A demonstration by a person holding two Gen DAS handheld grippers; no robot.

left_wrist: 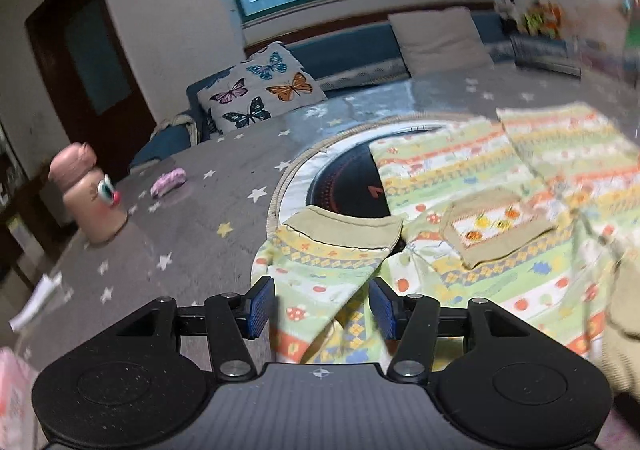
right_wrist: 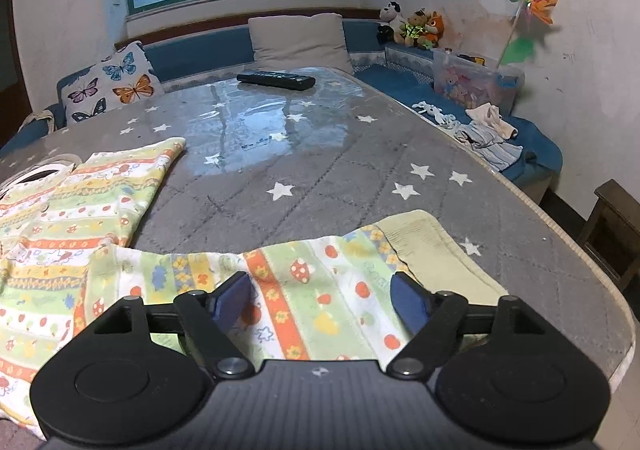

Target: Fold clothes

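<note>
A child's striped top with fruit and mushroom prints lies spread on the grey star-patterned table (right_wrist: 320, 170). In the left wrist view its body (left_wrist: 500, 178) has a beige-edged chest pocket (left_wrist: 496, 228). Its left sleeve with a beige cuff (left_wrist: 344, 228) reaches toward me. My left gripper (left_wrist: 322, 310) is open, its blue pads either side of that sleeve. In the right wrist view the other sleeve (right_wrist: 320, 290) with its beige cuff (right_wrist: 432, 246) lies flat. My right gripper (right_wrist: 320, 304) is open over it.
A round induction hob (left_wrist: 344, 186) is set in the table, partly under the top. A pink bottle (left_wrist: 90, 198) and a purple item (left_wrist: 168, 182) stand at left. A remote (right_wrist: 276, 80) lies at the far end. Sofa cushions, toys and loose clothes (right_wrist: 488, 134) ring the table.
</note>
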